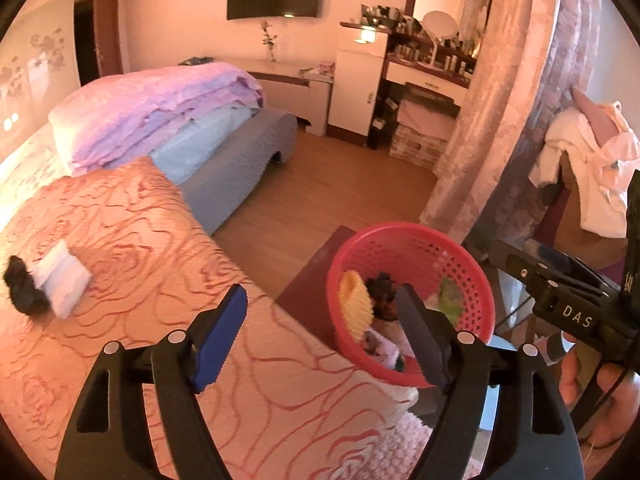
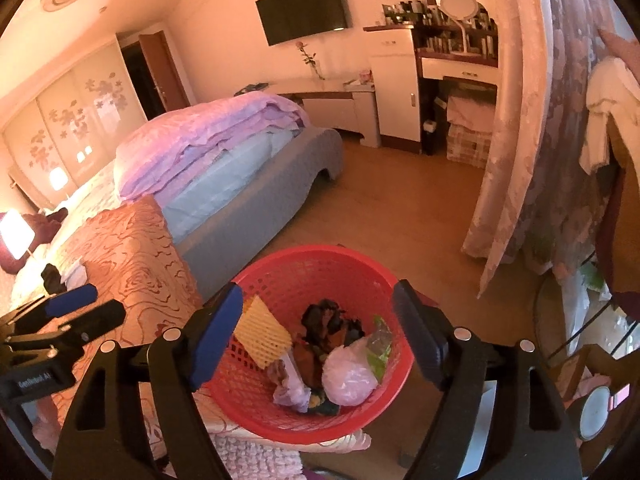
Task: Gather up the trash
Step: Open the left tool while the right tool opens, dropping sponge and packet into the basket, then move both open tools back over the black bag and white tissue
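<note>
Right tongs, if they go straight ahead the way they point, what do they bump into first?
Probably the trash in the red basket. The open right tongs point down into it, roughly at the dark crumpled scrap, though depth is hard to judge.

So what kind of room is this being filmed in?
A bedroom, most likely: a bed stacked with folded quilts, a wall-mounted TV, and a dressing table crowded with bottles and a round mirror.
</note>
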Action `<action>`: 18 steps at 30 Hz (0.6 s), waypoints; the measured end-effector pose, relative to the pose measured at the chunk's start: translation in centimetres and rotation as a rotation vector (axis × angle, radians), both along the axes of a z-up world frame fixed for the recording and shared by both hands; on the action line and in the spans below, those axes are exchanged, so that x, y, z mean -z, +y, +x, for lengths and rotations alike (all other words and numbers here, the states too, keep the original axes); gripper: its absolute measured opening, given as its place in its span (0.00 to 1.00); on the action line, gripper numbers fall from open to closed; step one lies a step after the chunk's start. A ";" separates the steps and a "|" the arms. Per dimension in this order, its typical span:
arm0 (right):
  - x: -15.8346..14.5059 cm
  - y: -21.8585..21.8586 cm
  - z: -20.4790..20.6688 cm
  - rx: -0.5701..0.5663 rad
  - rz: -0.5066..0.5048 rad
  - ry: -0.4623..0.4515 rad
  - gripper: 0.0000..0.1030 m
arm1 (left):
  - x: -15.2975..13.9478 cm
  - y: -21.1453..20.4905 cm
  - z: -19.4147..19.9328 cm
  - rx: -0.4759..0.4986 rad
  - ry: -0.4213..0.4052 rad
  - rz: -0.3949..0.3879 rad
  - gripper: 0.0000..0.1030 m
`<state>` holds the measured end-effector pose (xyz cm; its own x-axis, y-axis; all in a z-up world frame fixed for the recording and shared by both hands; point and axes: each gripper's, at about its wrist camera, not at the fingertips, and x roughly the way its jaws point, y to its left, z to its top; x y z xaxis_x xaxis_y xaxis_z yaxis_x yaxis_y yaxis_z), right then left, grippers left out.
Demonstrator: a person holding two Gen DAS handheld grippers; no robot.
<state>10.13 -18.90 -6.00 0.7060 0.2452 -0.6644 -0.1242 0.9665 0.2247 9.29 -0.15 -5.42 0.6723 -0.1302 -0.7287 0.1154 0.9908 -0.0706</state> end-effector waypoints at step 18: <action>-1.1 5.7 -2.3 -0.122 -0.054 -0.054 0.76 | -1.9 11.0 -2.7 -0.271 -0.047 0.024 0.74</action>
<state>7.80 -13.24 -4.91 0.7081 0.2966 -0.6408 -0.2519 0.9539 0.1631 6.62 10.80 -3.55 0.7137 0.0760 -0.6963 -0.1514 0.9873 -0.0474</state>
